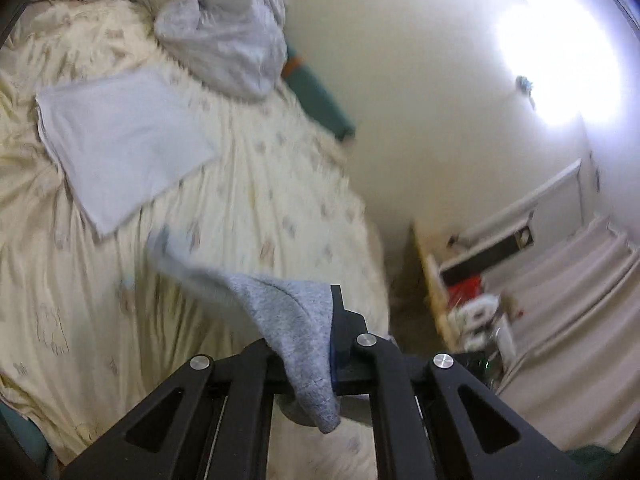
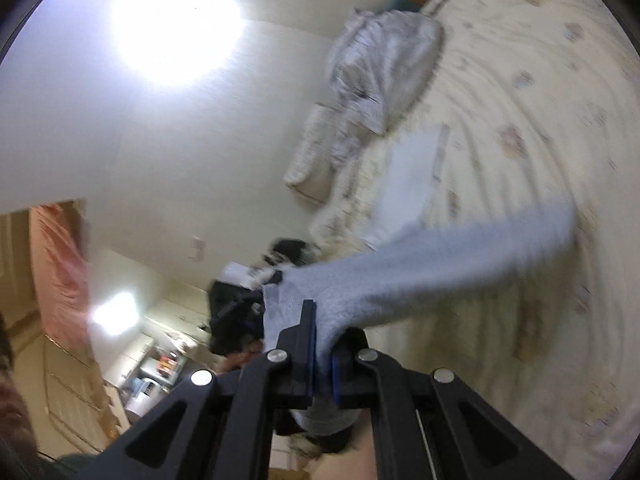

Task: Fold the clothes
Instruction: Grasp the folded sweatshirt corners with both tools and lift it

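Observation:
A grey knit garment [image 1: 288, 320] hangs in the air above the bed, stretched between both grippers. My left gripper [image 1: 326, 344] is shut on one edge of it, the cloth draping over the left finger and trailing blurred to the left. In the right wrist view my right gripper [image 2: 322, 356] is shut on another part of the grey garment [image 2: 420, 268], which streams off to the right over the bedspread. A folded pale garment [image 1: 124, 148] lies flat on the bed; it also shows in the right wrist view as a folded pale garment [image 2: 412, 176].
The bed has a cream patterned bedspread [image 1: 248, 216]. A crumpled grey-white pile of bedding [image 1: 228, 36] lies near the head of the bed. Beside the bed stands a wooden shelf with clutter [image 1: 468, 300] and carpeted stairs [image 1: 576, 292]. A person's face edge [image 2: 12, 392] shows at lower left.

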`<state>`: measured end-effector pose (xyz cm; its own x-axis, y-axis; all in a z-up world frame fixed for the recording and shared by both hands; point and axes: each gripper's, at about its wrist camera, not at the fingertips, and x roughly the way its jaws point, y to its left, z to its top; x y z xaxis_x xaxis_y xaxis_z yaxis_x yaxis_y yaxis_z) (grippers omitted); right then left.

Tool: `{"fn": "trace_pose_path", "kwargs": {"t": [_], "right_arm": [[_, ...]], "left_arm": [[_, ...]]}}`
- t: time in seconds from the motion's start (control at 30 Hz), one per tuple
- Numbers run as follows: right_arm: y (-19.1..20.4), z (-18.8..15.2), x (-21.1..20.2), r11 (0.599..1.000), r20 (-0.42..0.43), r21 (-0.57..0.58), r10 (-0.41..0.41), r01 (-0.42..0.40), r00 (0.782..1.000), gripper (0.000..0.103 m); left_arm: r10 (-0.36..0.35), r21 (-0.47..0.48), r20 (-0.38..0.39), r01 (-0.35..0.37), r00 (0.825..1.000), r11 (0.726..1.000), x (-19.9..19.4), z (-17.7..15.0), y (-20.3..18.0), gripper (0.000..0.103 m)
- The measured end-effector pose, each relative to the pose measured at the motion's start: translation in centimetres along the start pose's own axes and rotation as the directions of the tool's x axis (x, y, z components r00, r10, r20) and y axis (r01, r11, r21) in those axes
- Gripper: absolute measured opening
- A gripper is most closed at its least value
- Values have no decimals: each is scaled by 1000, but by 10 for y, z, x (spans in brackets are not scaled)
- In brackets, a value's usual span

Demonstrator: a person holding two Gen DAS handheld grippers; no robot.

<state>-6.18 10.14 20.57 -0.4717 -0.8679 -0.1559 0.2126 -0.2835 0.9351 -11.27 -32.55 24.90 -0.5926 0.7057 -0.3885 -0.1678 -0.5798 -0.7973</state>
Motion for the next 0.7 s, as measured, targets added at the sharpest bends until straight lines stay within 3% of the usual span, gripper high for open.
{"fn": "trace_pose_path", "kwargs": {"t": [0.13,0.27,0.43,0.5,0.6,0.7], "right_arm": [[27,48,25,999,38,-39,28,-27,999,5],[31,106,81,996,35,-71,50,-47,998,5],[49,185,164,984,-3,-167,65,-65,998,5],[60,212,193,971,-8,-231,66,-66,998,5],[66,237,242,946,-33,-318,63,-70,997,5],[44,230,297,936,-104,-346,31,-66,994,5]], "left_arm": [[49,53,37,-51,998,997,4,70,-10,5],[95,23,74,-97,993,995,31,149,-2,5],[165,153,126,-183,978,971,44,277,-18,5],[214,199,149,-241,965,950,48,324,-21,5],[321,302,162,-357,933,884,62,377,-11,5],[480,345,107,-486,871,803,90,398,46,5]]}}
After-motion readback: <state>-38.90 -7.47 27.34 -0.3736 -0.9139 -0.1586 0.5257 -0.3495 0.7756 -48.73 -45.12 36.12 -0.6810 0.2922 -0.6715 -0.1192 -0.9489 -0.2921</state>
